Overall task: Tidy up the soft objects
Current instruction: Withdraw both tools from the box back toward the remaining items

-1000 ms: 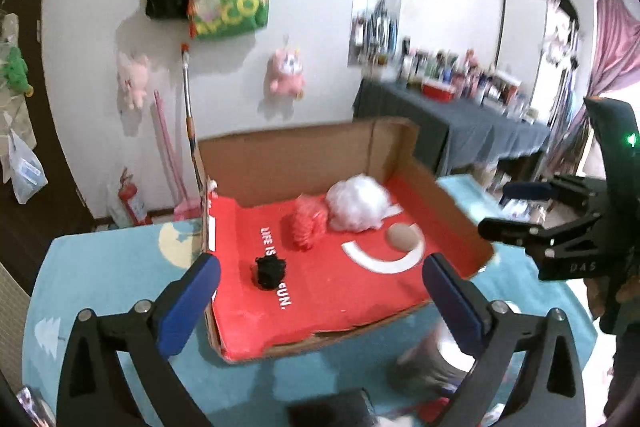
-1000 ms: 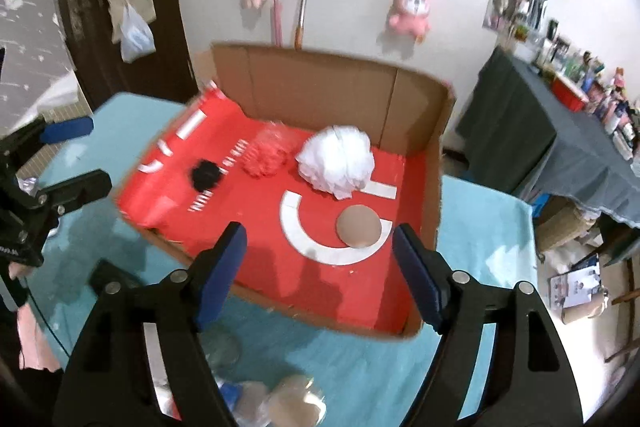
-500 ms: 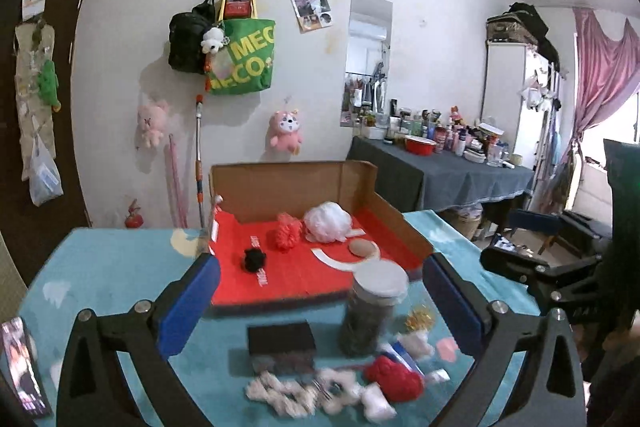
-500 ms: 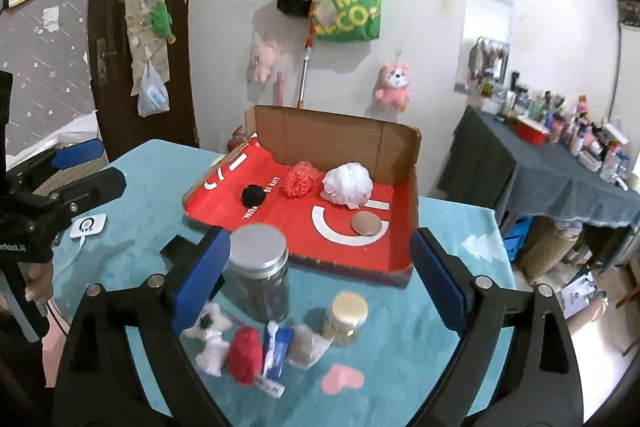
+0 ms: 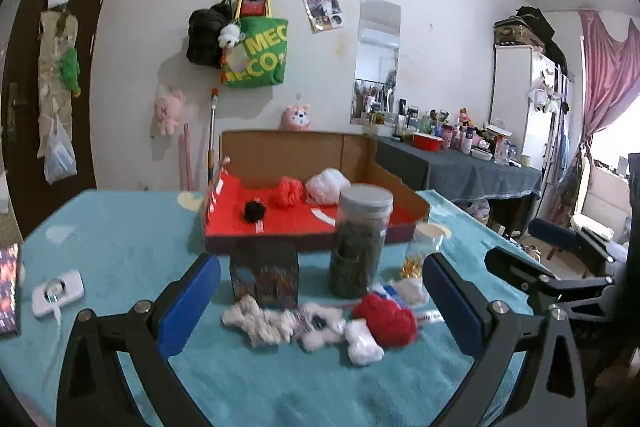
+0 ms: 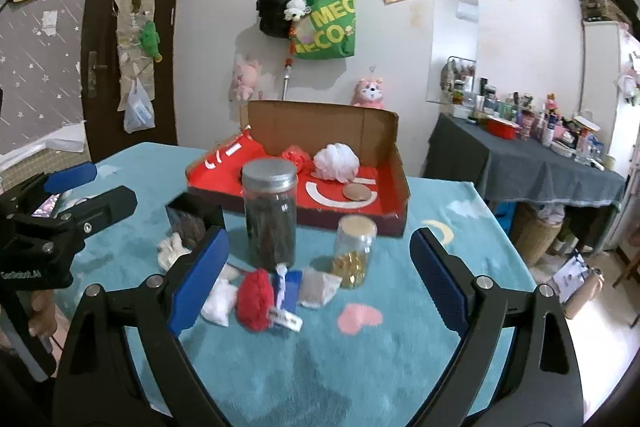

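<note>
Two grippers are held above the near edge of the table (image 6: 448, 187), each with fingers spread wide and nothing between them: the left gripper (image 5: 320, 301) and the right gripper (image 6: 318, 275). Several soft objects already lie in the red cardboard box (image 6: 394, 163) at the far side: a white puff (image 6: 336, 157), a red puff (image 5: 286, 190) and a black pompom (image 5: 254, 211). More are left on the table in a loose cluster in front of the tall jar (image 6: 271, 215): a red yarn ball (image 6: 256, 299), a white fluffy strip (image 5: 260, 321) and a small white pad (image 5: 362, 345).

The next pick is judged to be the red yarn ball, since it sits nearly centred between the right fingers. It should be approached low and straight, so that the tall jar and the small jar (image 6: 354, 251) just behind are not knocked. The fingers should be closed around the ball's middle, gently, because yarn compresses and can slip. Neighbouring items touching it should be left undisturbed where possible.
</note>
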Demonstrator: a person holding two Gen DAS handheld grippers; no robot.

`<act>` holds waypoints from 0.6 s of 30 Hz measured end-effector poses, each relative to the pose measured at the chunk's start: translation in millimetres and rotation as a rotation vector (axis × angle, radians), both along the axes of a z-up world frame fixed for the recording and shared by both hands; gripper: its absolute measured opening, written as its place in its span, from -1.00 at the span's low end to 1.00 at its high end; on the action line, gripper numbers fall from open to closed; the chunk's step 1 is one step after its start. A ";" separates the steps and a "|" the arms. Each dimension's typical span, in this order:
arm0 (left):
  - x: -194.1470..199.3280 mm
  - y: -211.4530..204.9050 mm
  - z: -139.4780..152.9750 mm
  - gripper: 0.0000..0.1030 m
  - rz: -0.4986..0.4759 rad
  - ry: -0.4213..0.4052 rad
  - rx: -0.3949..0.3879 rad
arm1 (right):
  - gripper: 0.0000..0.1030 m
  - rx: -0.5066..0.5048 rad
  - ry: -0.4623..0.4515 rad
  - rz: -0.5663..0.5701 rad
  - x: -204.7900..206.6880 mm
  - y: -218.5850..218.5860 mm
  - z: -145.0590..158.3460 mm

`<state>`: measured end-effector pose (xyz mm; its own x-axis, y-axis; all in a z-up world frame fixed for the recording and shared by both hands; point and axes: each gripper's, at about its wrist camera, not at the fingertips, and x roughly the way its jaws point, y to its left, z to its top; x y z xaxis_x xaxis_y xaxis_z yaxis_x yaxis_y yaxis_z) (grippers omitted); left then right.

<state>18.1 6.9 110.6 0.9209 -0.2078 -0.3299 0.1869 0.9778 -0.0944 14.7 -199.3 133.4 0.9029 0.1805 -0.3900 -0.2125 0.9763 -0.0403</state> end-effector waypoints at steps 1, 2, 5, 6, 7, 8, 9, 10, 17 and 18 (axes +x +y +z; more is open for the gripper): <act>-0.8 0.7 -5.6 1.00 0.007 0.005 -0.006 | 0.80 0.005 0.006 -0.008 -1.4 -1.6 -5.9; -2.4 1.5 -11.2 1.00 0.013 0.009 -0.008 | 0.81 0.013 0.015 -0.016 -1.7 -3.1 -13.1; -5.0 3.7 -26.3 1.00 0.035 0.024 -0.012 | 0.81 0.026 0.031 -0.027 -2.7 -8.6 -27.3; -4.5 4.9 -31.2 1.00 0.044 0.032 -0.019 | 0.81 0.031 0.035 -0.030 -2.9 -10.5 -31.8; -3.7 6.0 -36.0 1.00 0.049 0.039 -0.026 | 0.81 0.034 0.034 -0.041 -3.1 -12.2 -35.8; -3.4 6.0 -39.6 1.00 0.053 0.044 -0.027 | 0.81 0.031 0.026 -0.054 -4.1 -13.4 -40.0; -3.1 5.7 -44.4 1.00 0.060 0.050 -0.022 | 0.81 0.027 0.020 -0.061 -4.8 -13.8 -43.6; -2.5 5.2 -48.9 1.00 0.066 0.057 -0.015 | 0.81 0.026 0.018 -0.069 -5.1 -14.7 -48.2; -1.5 1.5 -70.7 1.00 0.084 0.087 0.026 | 0.81 0.068 0.080 -0.098 0.2 -22.6 -80.0; -1.6 0.7 -73.1 1.00 0.085 0.092 0.031 | 0.81 0.071 0.089 -0.099 0.8 -23.2 -83.6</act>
